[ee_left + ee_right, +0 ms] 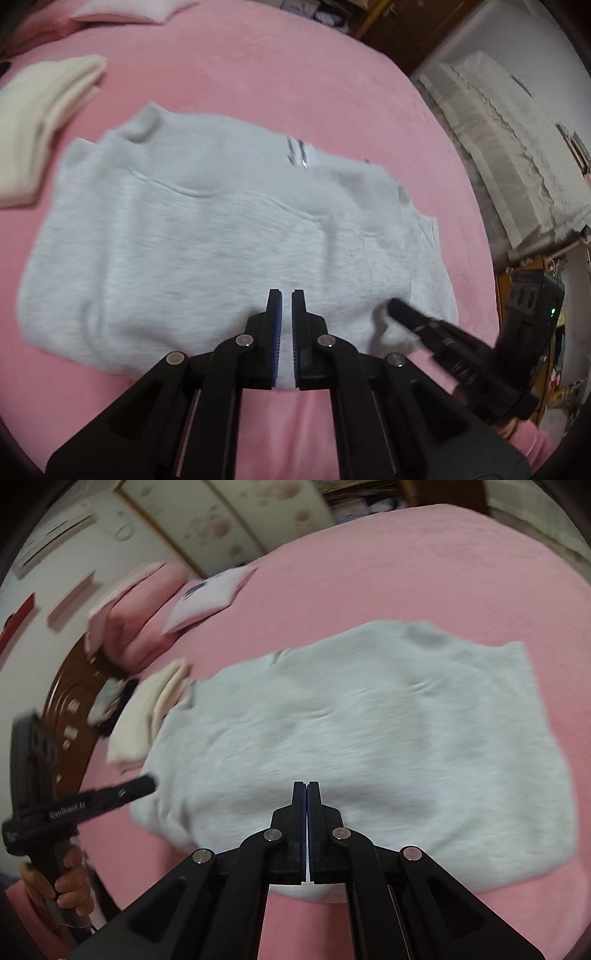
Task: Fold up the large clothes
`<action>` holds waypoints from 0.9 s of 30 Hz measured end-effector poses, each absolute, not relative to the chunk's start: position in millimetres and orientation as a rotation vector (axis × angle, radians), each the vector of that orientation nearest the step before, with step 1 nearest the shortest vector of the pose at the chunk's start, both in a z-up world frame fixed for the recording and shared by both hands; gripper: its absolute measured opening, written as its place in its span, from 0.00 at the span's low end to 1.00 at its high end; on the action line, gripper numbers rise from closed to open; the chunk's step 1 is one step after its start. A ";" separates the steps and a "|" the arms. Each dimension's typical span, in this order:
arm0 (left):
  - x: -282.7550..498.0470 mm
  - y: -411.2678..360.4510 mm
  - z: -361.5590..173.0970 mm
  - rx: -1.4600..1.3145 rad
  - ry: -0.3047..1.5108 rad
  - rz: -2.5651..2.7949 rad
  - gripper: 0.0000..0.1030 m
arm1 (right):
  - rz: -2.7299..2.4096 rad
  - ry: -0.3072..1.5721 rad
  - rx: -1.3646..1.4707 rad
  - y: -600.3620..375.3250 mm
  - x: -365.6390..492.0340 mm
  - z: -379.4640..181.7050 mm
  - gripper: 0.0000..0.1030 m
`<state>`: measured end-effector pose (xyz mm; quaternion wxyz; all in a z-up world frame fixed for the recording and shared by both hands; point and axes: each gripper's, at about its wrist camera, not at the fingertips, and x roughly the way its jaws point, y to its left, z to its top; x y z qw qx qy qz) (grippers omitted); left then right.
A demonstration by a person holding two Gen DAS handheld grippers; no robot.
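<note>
A light grey sweatshirt (221,240) (369,720) lies spread on the pink bed (258,74). My left gripper (287,295) is at the garment's near edge, its jaws closed with grey cloth showing between the pads. Seen from the right wrist, the left gripper (149,781) bites the garment's near left corner, which is bunched up there. My right gripper (306,783) is shut at the same near edge, a thin pale line between its pads. In the left wrist view the right gripper (393,304) pinches a raised fold of cloth.
A folded cream cloth (44,110) (147,716) lies beside the sweatshirt's far left side. Pillows (129,11) (207,594) sit at the head of the bed by a wooden headboard (70,709). A person's hand (70,882) grips the left tool's handle.
</note>
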<state>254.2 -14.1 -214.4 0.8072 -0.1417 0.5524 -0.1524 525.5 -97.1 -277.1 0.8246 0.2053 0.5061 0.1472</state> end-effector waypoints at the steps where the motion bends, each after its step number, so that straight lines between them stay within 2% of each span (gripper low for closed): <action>1: 259.7 -22.5 -227.5 -0.307 1.197 -0.321 0.01 | 0.317 1.093 0.440 -90.1 529.1 -288.8 0.00; 3: 271.4 -34.5 -248.4 -0.309 1.202 -0.293 0.01 | 0.312 1.096 0.431 -75.9 539.1 -308.3 0.00; 8: 308.9 -38.6 -274.6 -0.363 1.075 -0.227 0.01 | 0.294 1.015 0.431 -57.7 589.4 -324.3 0.00; 13: 362.2 -40.1 -320.8 -0.363 1.083 -0.149 0.01 | 0.219 1.026 0.356 -64.7 649.3 -352.9 0.00; 16: 362.1 -57.5 -322.6 -0.232 1.011 -0.147 0.01 | 0.254 1.019 0.423 -81.4 656.8 -369.0 0.00; 19: 360.5 -59.1 -322.9 -0.238 0.988 -0.129 0.01 | 0.248 1.010 0.446 -108.5 652.8 -372.6 0.00; 27: 344.5 -21.8 -291.8 -0.275 1.007 -0.116 0.01 | 0.251 1.012 0.420 -202.4 612.5 -339.1 0.00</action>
